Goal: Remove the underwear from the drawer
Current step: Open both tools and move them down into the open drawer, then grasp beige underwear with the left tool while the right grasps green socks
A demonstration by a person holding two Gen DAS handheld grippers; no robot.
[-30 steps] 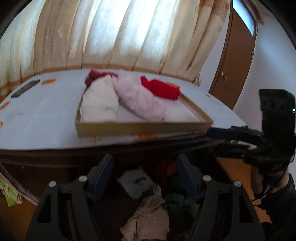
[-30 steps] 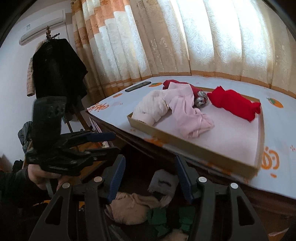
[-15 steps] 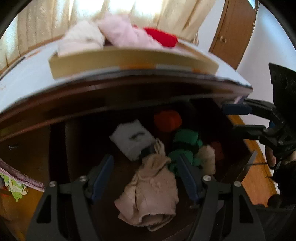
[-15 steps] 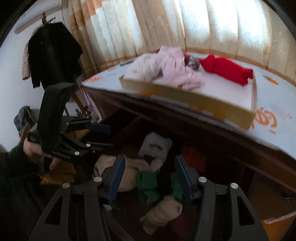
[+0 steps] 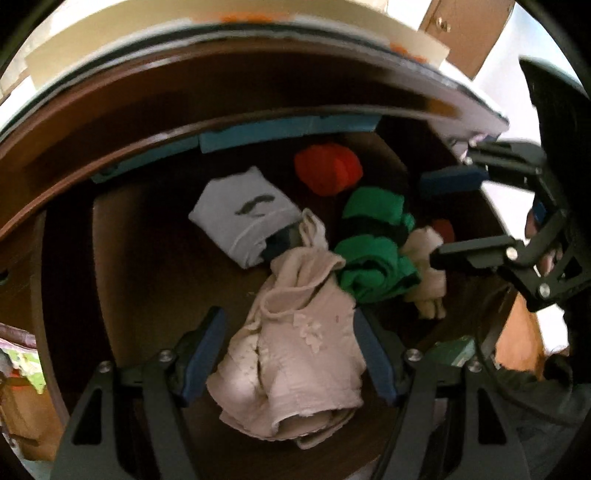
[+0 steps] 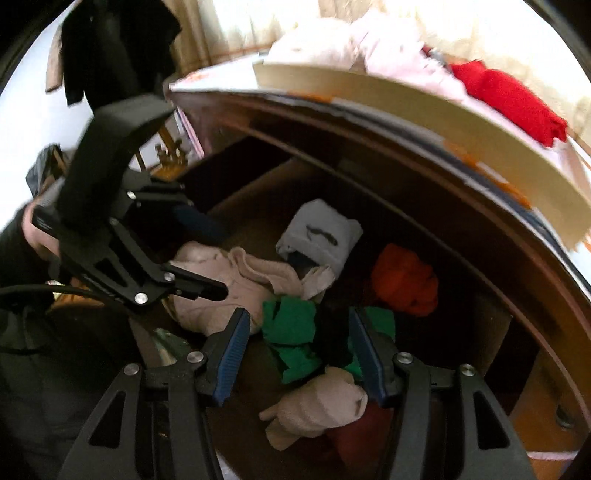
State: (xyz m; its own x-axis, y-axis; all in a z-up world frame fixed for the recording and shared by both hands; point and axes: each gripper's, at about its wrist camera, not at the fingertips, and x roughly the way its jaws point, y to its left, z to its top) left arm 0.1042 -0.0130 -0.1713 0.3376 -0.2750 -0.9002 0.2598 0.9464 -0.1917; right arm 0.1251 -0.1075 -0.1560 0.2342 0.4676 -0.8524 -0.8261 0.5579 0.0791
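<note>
The open dark wooden drawer (image 5: 147, 258) holds a pile of underwear. A crumpled beige pair (image 5: 295, 350) lies at the front, and my left gripper (image 5: 288, 321) hangs open just above it, one finger on each side. Behind it are a folded grey pair (image 5: 247, 214), an orange-red bundle (image 5: 328, 173), a green pair (image 5: 373, 251) and a small beige roll (image 5: 428, 273). My right gripper (image 6: 299, 321) is open over the green pair (image 6: 291, 332), with the beige roll (image 6: 317, 406) below it. Neither gripper holds anything.
Overhanging the drawer is the tabletop edge, on which stands a cream tray (image 6: 406, 99) carrying pale clothes and a red garment (image 6: 509, 99). A dark coat (image 6: 118, 48) hangs at the left. A brown door (image 5: 461, 33) stands at the far right.
Both grippers have sunk and tipped downward, from facing the tray on the tabletop to looking into the drawer. The clothes in the drawer now fill both views. Neither pair of jaws has changed its width.
</note>
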